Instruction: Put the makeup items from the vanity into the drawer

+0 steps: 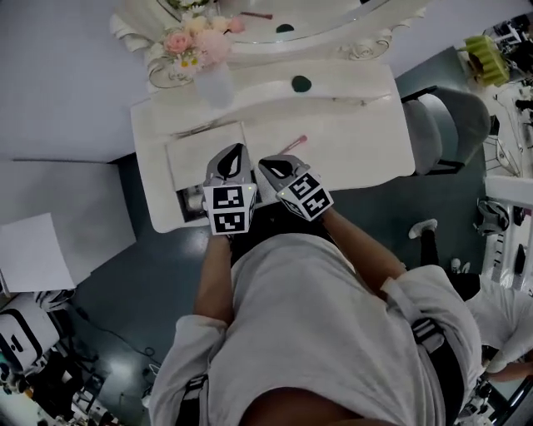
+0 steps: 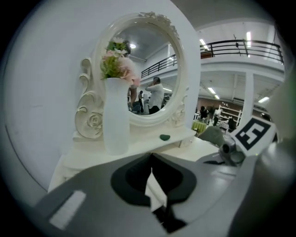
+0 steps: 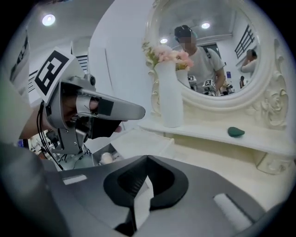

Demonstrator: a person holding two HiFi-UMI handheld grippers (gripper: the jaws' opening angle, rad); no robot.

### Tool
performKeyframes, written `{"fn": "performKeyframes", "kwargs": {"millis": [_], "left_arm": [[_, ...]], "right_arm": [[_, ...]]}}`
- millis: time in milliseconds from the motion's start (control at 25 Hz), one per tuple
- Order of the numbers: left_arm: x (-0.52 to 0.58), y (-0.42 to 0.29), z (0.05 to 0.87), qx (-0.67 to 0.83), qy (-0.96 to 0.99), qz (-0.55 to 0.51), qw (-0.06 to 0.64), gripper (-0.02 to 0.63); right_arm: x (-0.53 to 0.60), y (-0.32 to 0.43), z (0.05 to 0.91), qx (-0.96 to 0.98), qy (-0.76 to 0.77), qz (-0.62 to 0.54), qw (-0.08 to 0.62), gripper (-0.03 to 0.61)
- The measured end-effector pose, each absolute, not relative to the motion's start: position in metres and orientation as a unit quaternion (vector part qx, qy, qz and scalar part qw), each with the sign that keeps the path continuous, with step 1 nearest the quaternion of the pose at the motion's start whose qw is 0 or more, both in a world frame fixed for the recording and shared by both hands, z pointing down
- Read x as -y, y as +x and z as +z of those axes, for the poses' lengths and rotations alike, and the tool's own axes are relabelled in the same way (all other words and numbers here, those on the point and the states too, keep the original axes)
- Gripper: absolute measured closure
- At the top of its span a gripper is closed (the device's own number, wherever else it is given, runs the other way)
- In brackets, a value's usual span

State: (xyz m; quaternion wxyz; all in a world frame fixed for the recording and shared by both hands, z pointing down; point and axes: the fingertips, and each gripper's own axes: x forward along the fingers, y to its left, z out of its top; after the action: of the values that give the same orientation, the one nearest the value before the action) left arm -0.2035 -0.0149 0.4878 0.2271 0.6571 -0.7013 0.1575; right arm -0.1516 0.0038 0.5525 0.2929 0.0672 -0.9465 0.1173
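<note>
A: Head view first. Where are the makeup items?

B: A pink stick [image 1: 293, 145] lies on the vanity [image 1: 366, 141] top, just beyond the right gripper [image 1: 268, 164] and clear of it. A dark green piece [image 1: 301, 83] sits alone on the raised shelf [image 1: 350, 83] below the mirror [image 1: 316, 21].

A: And the drawer?

B: The drawer [image 1: 188, 202] stands open at the vanity's front left, just beside the left gripper [image 1: 239, 150]. In the right gripper view a pale round thing [image 3: 106, 158] lies inside it.

A: How do the jaws stand?

B: Each gripper's own view shows its jaws closed tip to tip with nothing between them. Neither touches the stick, the green piece or the drawer.

A: How do the grippers sit?

B: Side by side over the vanity's front edge, close together and tilted down, the left one nearer the drawer.

A: What's around that?

B: A white vase [image 1: 215, 83] of pink flowers is on the shelf, left of the green piece. A grey chair [image 1: 450, 125] stands at the vanity's right end.
</note>
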Motion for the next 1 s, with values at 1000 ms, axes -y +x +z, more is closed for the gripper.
{"fn": "performKeyframes", "kwargs": {"millis": [1000], "left_arm": [[0.178, -0.078, 0.497, 0.572, 0.710, 0.406, 0.060, 0.611]], "right_arm": [[0.139, 0.001, 0.512, 0.947, 0.197, 0.160, 0.196, 0.580]]}}
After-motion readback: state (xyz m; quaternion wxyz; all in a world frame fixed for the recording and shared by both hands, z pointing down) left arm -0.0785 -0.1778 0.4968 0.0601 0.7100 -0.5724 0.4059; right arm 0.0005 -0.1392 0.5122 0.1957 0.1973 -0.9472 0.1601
